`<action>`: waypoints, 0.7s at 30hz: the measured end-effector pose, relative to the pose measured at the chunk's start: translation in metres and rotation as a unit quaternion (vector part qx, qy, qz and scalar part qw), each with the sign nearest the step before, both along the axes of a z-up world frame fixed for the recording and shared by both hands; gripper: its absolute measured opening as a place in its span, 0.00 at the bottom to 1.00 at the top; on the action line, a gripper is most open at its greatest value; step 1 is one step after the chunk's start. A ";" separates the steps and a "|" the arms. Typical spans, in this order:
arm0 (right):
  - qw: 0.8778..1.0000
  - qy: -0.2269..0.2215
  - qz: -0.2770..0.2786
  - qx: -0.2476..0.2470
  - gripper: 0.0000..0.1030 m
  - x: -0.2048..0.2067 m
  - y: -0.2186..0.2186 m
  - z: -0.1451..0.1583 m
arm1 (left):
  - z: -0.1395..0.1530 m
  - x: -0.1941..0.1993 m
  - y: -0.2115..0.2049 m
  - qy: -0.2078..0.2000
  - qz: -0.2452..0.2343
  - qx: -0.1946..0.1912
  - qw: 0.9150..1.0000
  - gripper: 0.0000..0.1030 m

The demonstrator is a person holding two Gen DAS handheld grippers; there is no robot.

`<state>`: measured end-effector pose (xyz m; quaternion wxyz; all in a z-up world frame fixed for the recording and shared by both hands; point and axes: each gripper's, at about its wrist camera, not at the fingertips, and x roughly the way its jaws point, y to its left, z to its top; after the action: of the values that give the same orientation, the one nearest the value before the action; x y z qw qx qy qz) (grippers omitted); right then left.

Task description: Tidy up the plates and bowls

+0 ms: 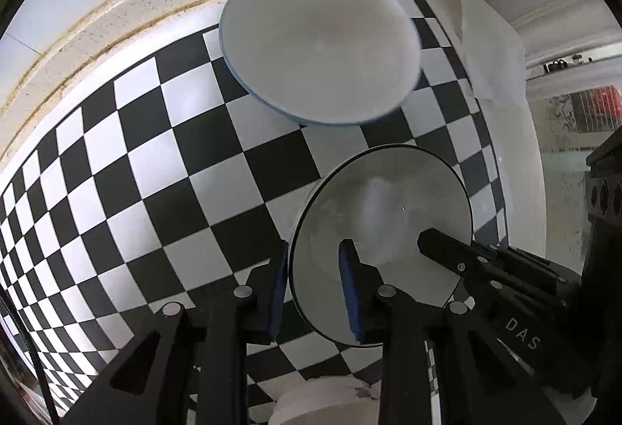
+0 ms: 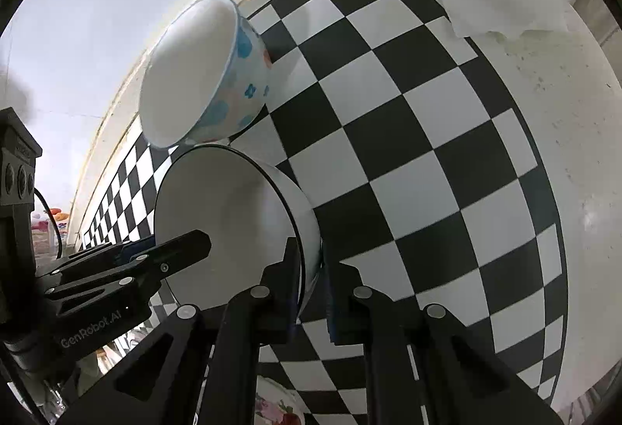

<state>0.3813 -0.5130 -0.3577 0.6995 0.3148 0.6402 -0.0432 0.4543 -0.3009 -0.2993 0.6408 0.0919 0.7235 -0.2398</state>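
The left gripper [image 1: 315, 285] is pointing steeply down. Its two blue pads [image 1: 350, 289] are sitting on either side of the rim of the black-rimmed white bowl [image 1: 388, 199], one inside and one outside, and are squeezing it. The right gripper [image 2: 313, 289] is also pointing down and is pinching the opposite rim of the same bowl. Each gripper is showing in the other one's view, reaching in from the side.
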 end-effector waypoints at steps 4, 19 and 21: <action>1.000 -0.009 0.005 -0.005 0.12 -0.010 0.005 0.014 | 0.019 -0.008 0.004 -0.020 -0.004 -0.005 1.000 0.23; 0.998 -0.064 0.016 -0.015 0.12 -0.070 0.041 0.097 | 0.099 -0.074 0.049 -0.070 -0.002 -0.045 0.997 0.23; 0.997 -0.069 0.018 -0.014 0.12 -0.084 0.046 0.107 | 0.103 -0.086 0.056 -0.075 -0.001 -0.050 0.996 0.23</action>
<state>0.2970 -0.4666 -0.2509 0.7468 0.2960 0.5952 -0.0180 0.3688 -0.2449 -0.1962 0.6971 0.0787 0.6602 -0.2685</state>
